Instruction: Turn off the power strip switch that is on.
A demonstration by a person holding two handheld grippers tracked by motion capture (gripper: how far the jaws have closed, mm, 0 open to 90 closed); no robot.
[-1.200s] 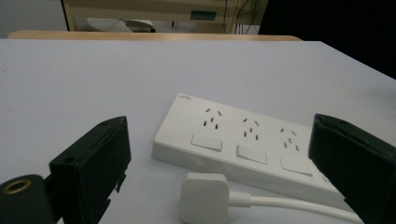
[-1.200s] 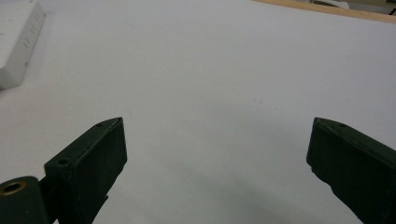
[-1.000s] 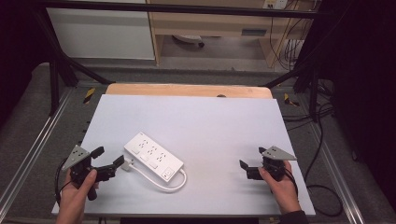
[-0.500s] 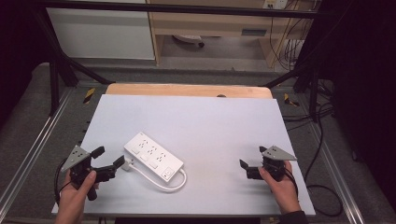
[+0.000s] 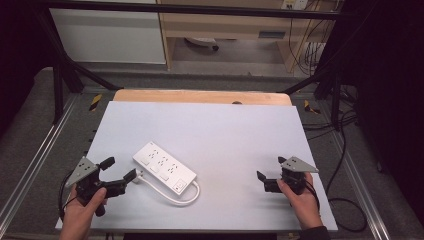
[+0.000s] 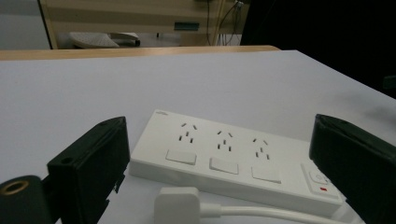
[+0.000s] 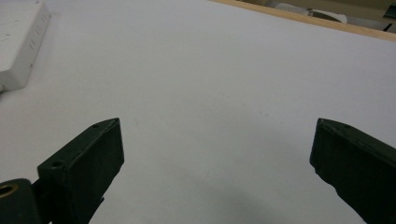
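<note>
A white power strip (image 5: 164, 167) is lying toward the white table's (image 5: 225, 130) front-left corner, its plug (image 6: 177, 204) just before the wide-open, empty left gripper (image 5: 120, 169); the right gripper (image 5: 271, 173) is gaping empty near the front-right corner.

A smooth white plastic power strip (image 5: 164, 167) lies on the matt pale tabletop (image 5: 225, 130) with a wooden edge (image 5: 200, 96).

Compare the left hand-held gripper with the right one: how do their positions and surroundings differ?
The left hand-held gripper sits close beside the white power strip, its plug lying between its jaws; the right hand-held gripper faces bare white table, far from the strip. Both are open, empty and held near the table's front edge.
</note>
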